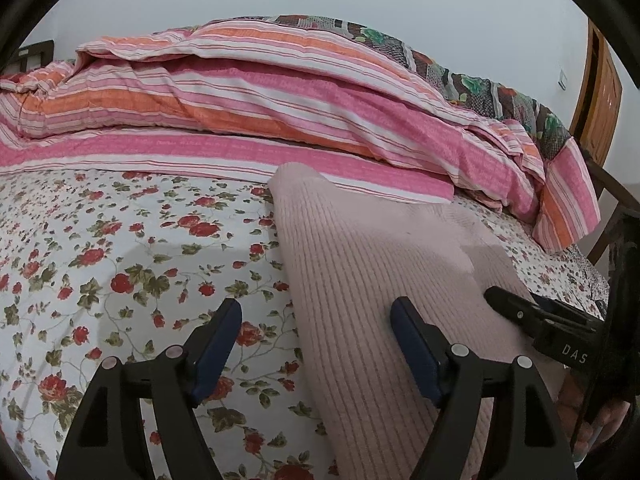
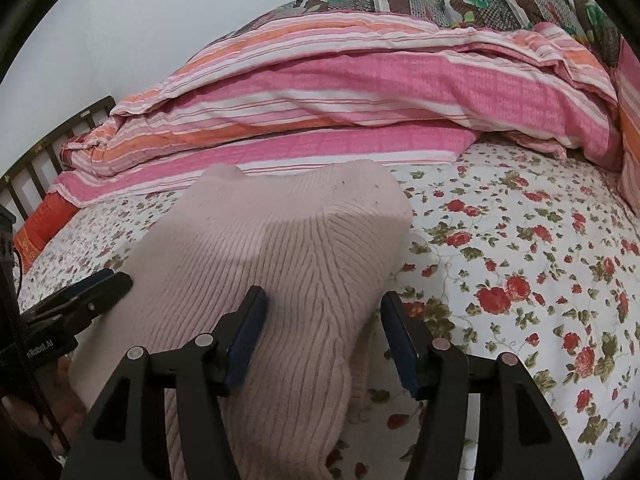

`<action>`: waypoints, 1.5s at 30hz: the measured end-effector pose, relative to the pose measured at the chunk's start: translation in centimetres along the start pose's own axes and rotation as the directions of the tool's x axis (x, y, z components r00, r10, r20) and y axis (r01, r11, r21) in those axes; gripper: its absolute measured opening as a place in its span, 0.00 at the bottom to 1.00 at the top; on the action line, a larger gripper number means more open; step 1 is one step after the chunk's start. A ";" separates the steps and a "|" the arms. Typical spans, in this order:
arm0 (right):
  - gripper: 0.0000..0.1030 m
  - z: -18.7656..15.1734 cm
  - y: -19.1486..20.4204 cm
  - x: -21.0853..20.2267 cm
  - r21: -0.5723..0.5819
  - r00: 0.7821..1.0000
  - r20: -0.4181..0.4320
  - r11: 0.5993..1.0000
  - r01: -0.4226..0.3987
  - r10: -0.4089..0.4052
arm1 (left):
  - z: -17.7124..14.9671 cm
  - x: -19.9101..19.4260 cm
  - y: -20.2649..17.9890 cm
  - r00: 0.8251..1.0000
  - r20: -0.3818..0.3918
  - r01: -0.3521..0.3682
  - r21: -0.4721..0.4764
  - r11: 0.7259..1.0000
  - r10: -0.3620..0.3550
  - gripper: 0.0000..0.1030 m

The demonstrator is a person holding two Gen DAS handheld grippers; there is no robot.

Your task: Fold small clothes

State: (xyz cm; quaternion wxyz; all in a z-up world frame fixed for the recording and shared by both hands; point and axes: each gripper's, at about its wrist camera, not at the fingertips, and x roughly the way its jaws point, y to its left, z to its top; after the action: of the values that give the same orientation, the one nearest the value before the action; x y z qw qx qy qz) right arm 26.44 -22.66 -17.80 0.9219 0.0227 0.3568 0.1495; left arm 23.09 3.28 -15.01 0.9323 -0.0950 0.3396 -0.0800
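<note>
A pale pink ribbed knit garment (image 1: 372, 280) lies on the floral bedsheet (image 1: 100, 248); it also shows in the right wrist view (image 2: 280, 248). My left gripper (image 1: 316, 312) is open, straddling the garment's left edge, one finger over the sheet and one over the knit. My right gripper (image 2: 324, 304) is open over the garment's right edge, with the knit between its fingers. Each gripper shows at the side of the other's view: the right one (image 1: 520, 312) and the left one (image 2: 88, 288).
A folded pink and orange striped duvet (image 1: 248, 92) lies across the back of the bed, with a patterned blanket (image 1: 460, 68) behind it. A dark wooden bed frame (image 2: 44, 160) is at the left. A wooden door (image 1: 600, 92) stands at the right.
</note>
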 end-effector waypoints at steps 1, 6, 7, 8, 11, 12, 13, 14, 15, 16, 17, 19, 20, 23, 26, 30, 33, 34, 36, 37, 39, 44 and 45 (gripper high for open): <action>0.55 0.0 0.1 0.0 -0.006 1.000 0.003 1.000 0.006 -0.006 | 0.0 0.0 0.1 1.000 -0.001 0.001 0.000 1.000 -0.001 0.74; 0.55 -0.1 0.1 -0.1 -0.009 1.000 0.006 1.000 0.009 -0.009 | 0.0 0.0 0.1 1.000 0.001 0.000 0.000 1.000 0.000 0.75; 0.55 -0.1 0.2 -0.1 -0.008 1.000 0.005 1.000 0.008 -0.008 | -0.1 0.0 0.1 1.000 0.001 0.000 0.000 1.000 0.000 0.75; 0.55 -0.1 0.2 -0.1 -0.008 1.000 0.006 1.000 0.008 -0.008 | -0.1 0.0 0.1 1.000 0.001 0.001 -0.001 1.000 -0.001 0.75; 0.55 -0.1 0.2 -0.1 -0.009 1.000 0.006 1.000 0.009 -0.008 | -0.1 0.0 0.1 1.000 0.002 -0.001 0.000 1.000 0.001 0.75; 0.55 -0.1 0.2 0.0 -0.009 1.000 0.006 1.000 0.008 -0.008 | -0.1 0.0 0.1 1.000 0.002 -0.001 0.000 1.000 0.001 0.75; 0.56 -0.1 0.2 0.0 -0.009 1.000 0.006 1.000 0.008 -0.008 | -0.1 0.0 0.1 1.000 0.002 -0.001 0.000 1.000 0.001 0.75; 0.56 -0.1 0.2 0.0 -0.009 1.000 0.006 1.000 0.009 -0.009 | -0.1 0.1 0.1 1.000 0.003 -0.002 0.002 1.000 0.002 0.75; 0.56 -0.1 0.2 0.0 -0.008 1.000 0.006 1.000 0.008 -0.008 | -0.1 0.1 0.1 1.000 0.004 -0.004 0.002 1.000 0.004 0.75; 0.57 -0.1 0.2 0.0 -0.009 1.000 0.006 1.000 0.008 -0.008 | -0.1 0.1 0.1 1.000 0.005 -0.005 0.003 1.000 0.005 0.75; 0.57 -0.1 0.2 0.0 -0.008 1.000 0.005 1.000 0.008 -0.008 | -0.1 0.1 0.1 1.000 0.005 -0.005 0.003 1.000 0.005 0.75; 0.57 -0.1 0.2 0.0 -0.009 1.000 0.005 1.000 0.009 -0.009 | -0.1 0.1 0.1 1.000 0.004 -0.005 0.003 1.000 0.005 0.75; 0.57 -0.1 0.2 0.0 -0.009 1.000 0.006 1.000 0.009 -0.009 | 0.0 0.1 0.2 1.000 0.004 -0.005 0.003 1.000 0.005 0.75; 0.57 -0.1 0.2 -0.1 -0.013 1.000 0.008 1.000 0.013 -0.013 | -0.1 0.1 0.1 1.000 0.005 -0.006 0.004 1.000 0.006 0.75; 0.57 -0.1 0.2 -0.1 -0.017 1.000 0.010 1.000 0.017 -0.017 | 0.0 0.1 0.2 1.000 0.004 -0.004 0.004 1.000 0.004 0.75; 0.57 0.0 0.2 -0.2 -0.016 1.000 0.004 1.000 0.010 -0.010 | 0.0 0.1 0.1 1.000 0.004 0.002 0.001 1.000 -0.002 0.75; 0.57 0.6 -0.1 -1.0 -0.018 1.000 0.012 1.000 -0.021 0.021 | 0.2 -0.2 0.4 1.000 0.012 0.015 -0.005 1.000 -0.015 0.74; 0.56 0.8 -0.3 -1.3 -0.015 0.999 0.021 1.000 -0.025 0.025 | 0.4 -0.3 0.4 1.000 0.015 0.018 -0.008 1.000 -0.018 0.74; 0.52 1.1 -0.7 -1.8 -0.002 0.999 0.044 1.000 -0.022 0.022 | 0.6 -0.5 0.3 0.999 0.019 0.028 -0.004 1.000 -0.028 0.69; 0.52 1.3 -0.9 -1.9 0.001 0.999 0.047 1.000 -0.023 0.023 | 0.8 -0.5 0.2 0.999 0.017 0.033 0.004 0.999 -0.033 0.67; 0.47 1.6 -1.2 -1.8 0.009 0.999 0.043 1.000 -0.026 0.025 | 1.2 -0.6 -0.2 0.999 0.019 0.033 0.010 0.999 -0.033 0.66; 0.42 2.2 -2.1 -1.6 0.033 0.999 0.031 0.999 -0.032 0.031 | 3.3 0.1 -1.2 0.997 0.002 0.071 0.003 0.997 -0.071 0.62; 0.41 2.3 -2.3 -1.6 0.032 0.999 0.034 0.999 -0.018 0.017 | 4.0 0.4 -1.6 0.998 0.002 0.060 0.015 0.998 -0.060 0.61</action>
State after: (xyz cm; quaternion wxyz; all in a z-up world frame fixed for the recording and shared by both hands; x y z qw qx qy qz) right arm 27.46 -25.12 -15.35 0.9260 0.0434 0.3432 0.1514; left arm 25.85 2.15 -11.94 0.9306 -0.0981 0.3349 -0.1105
